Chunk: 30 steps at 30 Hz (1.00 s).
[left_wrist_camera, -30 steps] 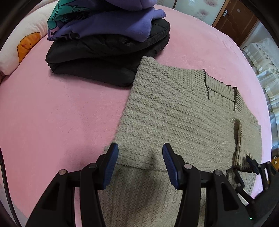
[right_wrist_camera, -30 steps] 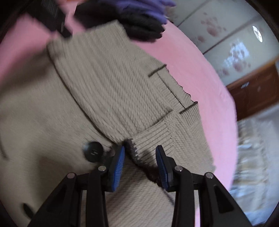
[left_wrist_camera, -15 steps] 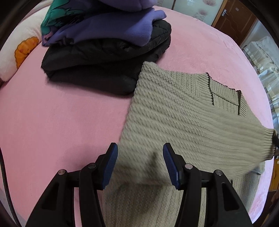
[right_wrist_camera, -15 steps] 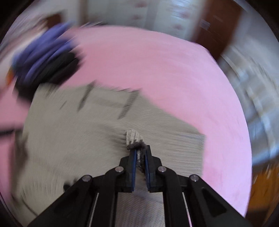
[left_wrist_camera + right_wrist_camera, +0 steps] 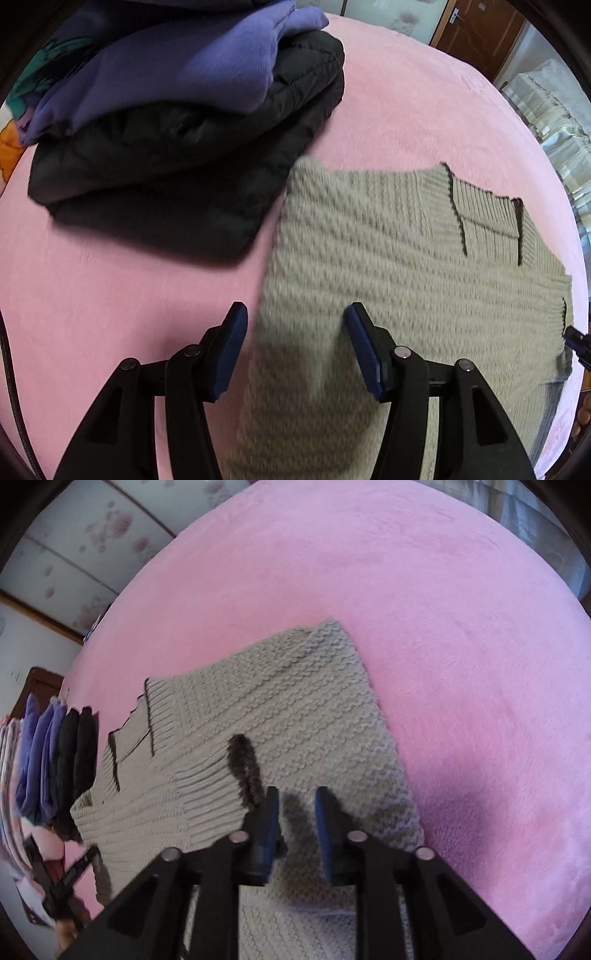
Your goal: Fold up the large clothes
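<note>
A beige knit sweater [image 5: 388, 258] lies on the pink bed [image 5: 129, 295], with a sleeve folded across its body. It also shows in the right wrist view [image 5: 280, 716], where the dark-trimmed ribbed cuff [image 5: 243, 764] lies just left of my right gripper. My left gripper [image 5: 293, 336] is open and empty above the sweater's left edge. My right gripper [image 5: 293, 823] is open a little and empty, low over the sweater. Its tip shows at the right edge of the left wrist view [image 5: 576, 338].
A stack of folded clothes, a purple hoodie [image 5: 177, 70] on a black padded jacket [image 5: 177, 147], sits on the bed behind and left of the sweater. It shows at the left of the right wrist view [image 5: 55, 760]. A wooden door [image 5: 476, 33] and curtains [image 5: 554, 110] stand beyond the bed.
My right gripper closed on the sleeve cuff, carried it across the sweater and has let it go. My left gripper stayed open and shifted slightly towards the clothes stack.
</note>
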Tool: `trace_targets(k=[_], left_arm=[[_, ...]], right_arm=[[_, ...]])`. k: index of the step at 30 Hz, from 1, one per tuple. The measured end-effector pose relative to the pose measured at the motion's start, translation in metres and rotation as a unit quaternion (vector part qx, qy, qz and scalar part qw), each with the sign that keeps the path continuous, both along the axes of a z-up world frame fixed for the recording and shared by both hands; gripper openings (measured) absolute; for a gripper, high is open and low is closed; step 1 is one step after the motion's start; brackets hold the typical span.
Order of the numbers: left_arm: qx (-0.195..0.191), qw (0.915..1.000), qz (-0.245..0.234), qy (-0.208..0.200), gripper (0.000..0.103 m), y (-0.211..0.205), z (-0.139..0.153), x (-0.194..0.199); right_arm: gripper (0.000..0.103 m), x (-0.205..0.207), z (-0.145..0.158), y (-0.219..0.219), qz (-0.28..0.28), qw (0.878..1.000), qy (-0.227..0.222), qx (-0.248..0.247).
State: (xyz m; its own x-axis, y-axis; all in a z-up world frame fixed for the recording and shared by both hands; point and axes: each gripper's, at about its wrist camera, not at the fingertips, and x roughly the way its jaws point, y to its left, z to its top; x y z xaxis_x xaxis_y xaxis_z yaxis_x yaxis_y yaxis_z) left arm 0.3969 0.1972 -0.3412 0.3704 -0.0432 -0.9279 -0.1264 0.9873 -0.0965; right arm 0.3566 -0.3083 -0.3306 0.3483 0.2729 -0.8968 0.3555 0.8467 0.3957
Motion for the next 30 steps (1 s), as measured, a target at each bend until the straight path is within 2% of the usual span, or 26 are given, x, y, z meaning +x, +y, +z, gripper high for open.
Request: trace_targets(k=[4,14,16,17,18,19,22,26,30], left_arm=[[-0.005,1.0000,0.002,-0.006,0.055,0.003,-0.003,0.014],[-0.064,0.9963,0.048,-0.029,0.054,0.018,-0.001,0.037],[-0.081,0.9945,0.058,-0.033,0.034,0.023,-0.004,0.042],[-0.081,0.9942,0.062,-0.034,0.031,0.024,-0.004,0.043],[-0.079,0.9939,0.066,-0.039,0.022,0.024,-0.003,0.043],[-0.073,0.9936,0.070,-0.050,0.018,0.023,0.000,0.042],[-0.042,0.9929,0.082,-0.074,0.017,0.016,0.008,0.036],[0.018,0.9918,0.080,-0.098,0.017,-0.002,0.012,0.026],[0.037,0.9936,0.079,-0.073,0.030,-0.007,-0.005,0.038]], right_arm=[[0.023,0.002,-0.002,0.004,0.018,1.000,-0.010,0.002],[0.023,0.030,0.000,0.023,0.048,0.998,-0.041,0.016],[0.023,0.028,0.001,0.022,0.045,0.998,-0.046,0.019],[0.023,0.028,0.001,0.022,0.039,0.998,-0.049,0.020],[0.023,0.025,0.002,0.020,0.033,0.998,-0.053,0.024],[0.023,0.025,0.002,0.020,0.029,0.998,-0.056,0.024],[0.023,0.019,0.006,0.015,0.016,0.997,-0.064,0.026],[0.023,0.016,0.013,0.020,0.021,0.997,-0.076,0.007],[0.023,0.016,0.028,0.037,0.043,0.993,-0.105,-0.028]])
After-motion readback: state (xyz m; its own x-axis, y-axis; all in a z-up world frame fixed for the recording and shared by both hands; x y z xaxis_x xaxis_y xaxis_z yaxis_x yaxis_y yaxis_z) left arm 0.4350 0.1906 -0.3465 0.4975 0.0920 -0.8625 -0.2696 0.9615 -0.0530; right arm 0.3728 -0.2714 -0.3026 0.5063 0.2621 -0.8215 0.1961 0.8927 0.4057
